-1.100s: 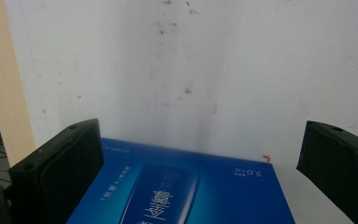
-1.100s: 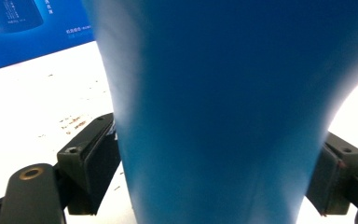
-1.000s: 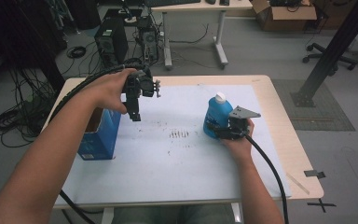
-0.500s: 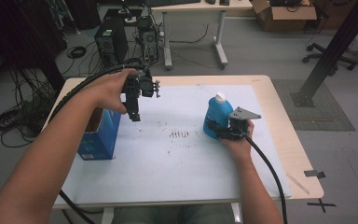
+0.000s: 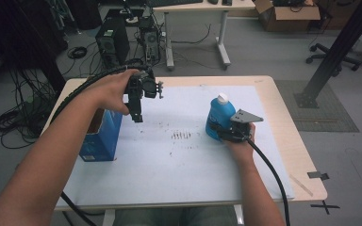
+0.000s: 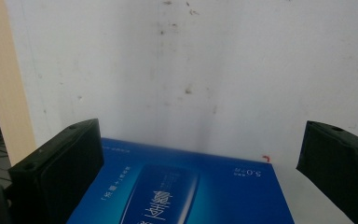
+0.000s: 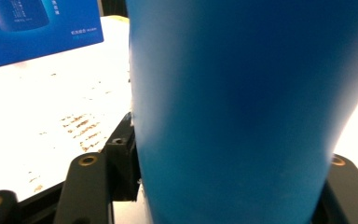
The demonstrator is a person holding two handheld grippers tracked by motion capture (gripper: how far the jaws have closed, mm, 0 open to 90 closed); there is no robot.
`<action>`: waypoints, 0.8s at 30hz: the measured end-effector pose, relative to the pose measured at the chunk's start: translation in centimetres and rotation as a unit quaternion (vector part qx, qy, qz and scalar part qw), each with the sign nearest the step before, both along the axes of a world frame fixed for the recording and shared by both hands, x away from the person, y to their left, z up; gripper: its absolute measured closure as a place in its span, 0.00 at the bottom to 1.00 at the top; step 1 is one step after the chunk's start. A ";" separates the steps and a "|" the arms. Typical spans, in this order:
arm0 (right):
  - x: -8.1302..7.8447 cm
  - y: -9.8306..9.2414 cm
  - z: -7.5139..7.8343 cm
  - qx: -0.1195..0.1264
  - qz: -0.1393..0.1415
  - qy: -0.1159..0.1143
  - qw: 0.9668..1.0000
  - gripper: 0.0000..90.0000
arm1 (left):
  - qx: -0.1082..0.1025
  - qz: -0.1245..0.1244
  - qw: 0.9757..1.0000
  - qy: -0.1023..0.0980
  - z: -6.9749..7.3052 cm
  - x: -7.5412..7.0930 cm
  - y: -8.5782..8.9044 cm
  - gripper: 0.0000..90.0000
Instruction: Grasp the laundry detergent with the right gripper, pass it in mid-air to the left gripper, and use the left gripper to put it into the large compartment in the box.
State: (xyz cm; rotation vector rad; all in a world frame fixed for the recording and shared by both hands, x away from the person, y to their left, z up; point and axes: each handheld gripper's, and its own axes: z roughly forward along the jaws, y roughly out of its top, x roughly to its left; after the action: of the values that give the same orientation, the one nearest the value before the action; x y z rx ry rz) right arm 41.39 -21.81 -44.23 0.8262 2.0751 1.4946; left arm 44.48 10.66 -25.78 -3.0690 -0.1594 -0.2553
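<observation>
A blue bottle (image 5: 219, 115) with a white cap stands upright on the right half of the white sheet. My right gripper (image 5: 220, 133) lies low behind it, and its jaws have just been closing on the bottle's lower body (image 7: 242, 107), which they now press from both sides. My left gripper (image 5: 136, 114) hangs above the table and points down, just right of an open-topped blue box (image 5: 101, 136). Its jaws stand wide apart with nothing between them. The printed face of the box (image 6: 186, 186) lies below them.
The wooden table (image 5: 283, 122) carries a white sheet (image 5: 179, 165) with dark smudges (image 5: 181, 135) at its middle. The blue box (image 7: 37, 28) stands at the left. Beyond the table are computer towers (image 5: 111, 40), cables on the floor and a second desk.
</observation>
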 end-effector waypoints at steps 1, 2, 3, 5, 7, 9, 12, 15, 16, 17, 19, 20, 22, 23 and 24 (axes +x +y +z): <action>0.0 0.0 0.0 0.000 0.000 0.000 1.000 0.47 | -0.002 -0.001 1.000 -0.001 0.0 0.0 0.0 0.00; 0.0 0.0 0.0 0.000 -0.001 -0.001 1.000 0.48 | -0.002 -0.001 1.000 -0.001 0.0 0.0 0.0 0.00; -0.1 0.0 0.0 0.000 -0.001 -0.001 1.000 0.48 | -0.002 -0.001 1.000 -0.001 0.0 0.0 -0.1 0.00; 0.0 -0.1 0.0 0.003 -0.001 0.002 1.000 0.49 | -0.001 -0.002 1.000 -0.002 0.1 -0.1 -0.1 0.00; 0.0 -0.1 0.0 0.003 0.000 0.003 1.000 0.49 | -0.002 -0.002 1.000 -0.002 0.1 -0.1 -0.2 0.00; 0.0 0.0 0.1 -0.002 0.002 0.000 1.000 0.49 | -0.003 -0.003 1.000 -0.003 0.1 -0.1 -0.2 0.00; -0.1 0.1 0.1 -0.004 -0.001 -0.004 1.000 0.49 | -0.002 -0.002 1.000 -0.002 0.1 -0.1 -0.2 0.00; -0.1 0.0 0.2 0.007 0.002 -0.001 1.000 0.49 | -0.002 -0.001 1.000 -0.002 0.1 -0.1 -0.1 0.00; -0.1 0.0 0.3 0.012 0.002 -0.003 1.000 0.49 | -0.002 -0.001 1.000 -0.002 0.1 -0.1 -0.1 0.00; -0.1 0.0 0.4 0.015 0.004 -0.005 1.000 0.49 | -0.002 -0.001 1.000 -0.002 0.1 -0.1 -0.1 0.00; -0.2 0.1 0.7 0.019 0.006 -0.009 1.000 0.49 | 0.000 -0.001 1.000 -0.002 0.1 -0.1 -0.2 0.00; -0.2 0.1 0.9 0.020 0.009 -0.009 1.000 0.49 | -0.004 -0.002 1.000 -0.003 0.1 -0.1 -0.2 0.00; -0.3 0.1 1.5 0.017 0.014 -0.016 1.000 0.49 | -0.002 -0.002 1.000 -0.002 0.2 -0.1 -0.3 0.00; -0.3 0.1 1.5 0.017 0.014 -0.016 1.000 0.49 | -0.002 -0.002 1.000 -0.003 0.3 -0.1 -0.3 0.00; -0.4 0.0 1.8 0.019 0.015 -0.016 1.000 0.49 | -0.003 -0.002 1.000 -0.003 0.3 -0.1 -0.3 0.00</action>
State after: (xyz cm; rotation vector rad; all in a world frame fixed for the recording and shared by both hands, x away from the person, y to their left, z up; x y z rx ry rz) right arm 41.01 -21.78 -42.48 0.7833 2.0508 1.5572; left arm 44.41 10.32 -25.49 -3.0757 -0.1539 -0.2652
